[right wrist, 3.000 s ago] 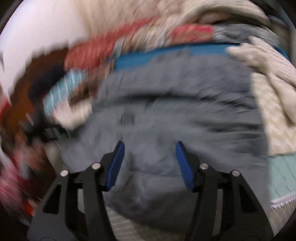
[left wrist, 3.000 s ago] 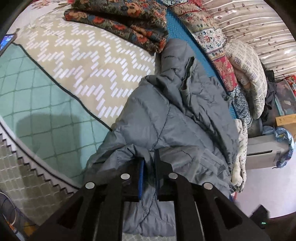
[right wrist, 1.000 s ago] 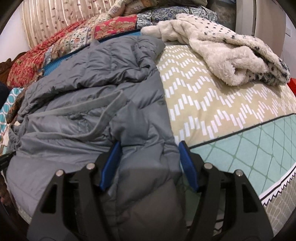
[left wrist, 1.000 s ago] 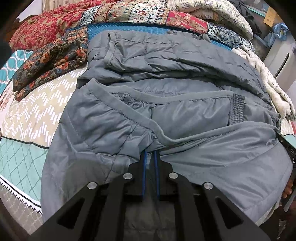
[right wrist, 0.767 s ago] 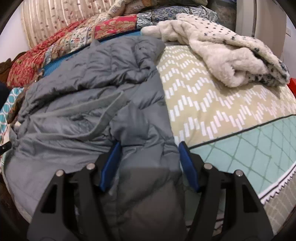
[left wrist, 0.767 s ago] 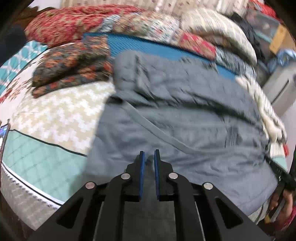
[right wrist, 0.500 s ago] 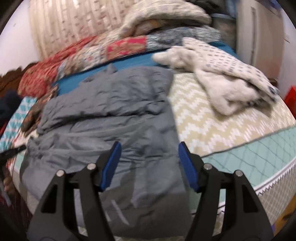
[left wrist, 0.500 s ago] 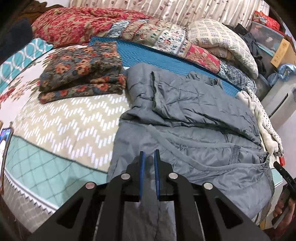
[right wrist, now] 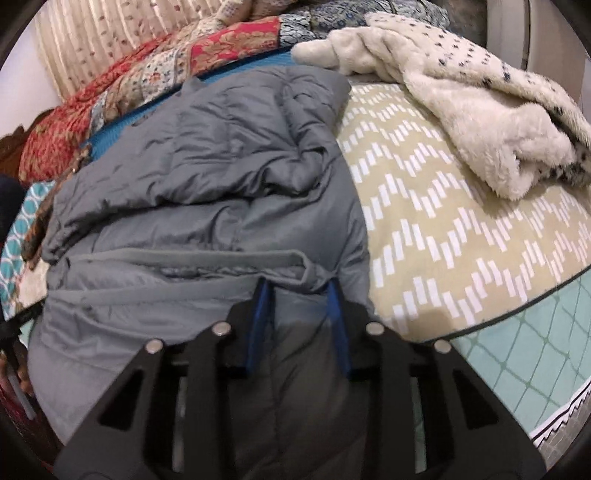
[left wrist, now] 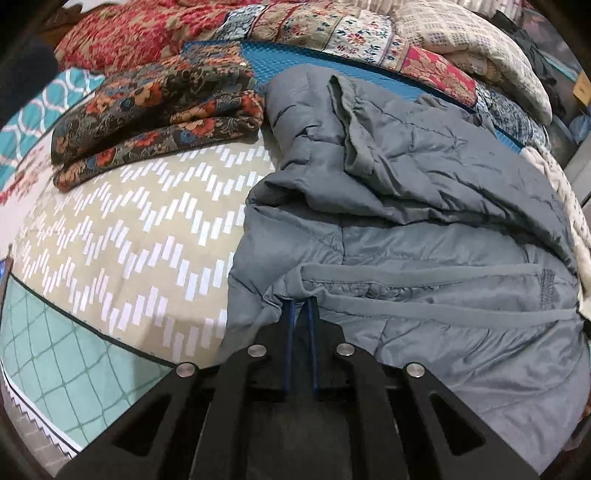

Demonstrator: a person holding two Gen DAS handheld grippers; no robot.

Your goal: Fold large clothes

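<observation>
A large grey puffer jacket (left wrist: pixel 424 229) lies crumpled on the bed, its near hem hanging over the bed edge. My left gripper (left wrist: pixel 301 306) is shut on the jacket's left hem corner, with the fabric pinched between its blue pads. In the right wrist view the same jacket (right wrist: pixel 207 177) fills the middle. My right gripper (right wrist: pixel 297 291) holds the right hem corner, its blue fingers narrowed around a thick bunch of fabric.
A folded dark floral cloth (left wrist: pixel 155 114) lies left of the jacket. A fluffy white spotted garment (right wrist: pixel 472 103) lies to its right. The beige zigzag bedspread (left wrist: pixel 129 240) has a teal border near me. Patterned quilts (left wrist: pixel 332 29) are piled at the back.
Both grippers have come forward and lowered toward the bed with the hem. The right gripper's fingers have closed in around the fabric. The jacket's hem band now lies folded across its body.
</observation>
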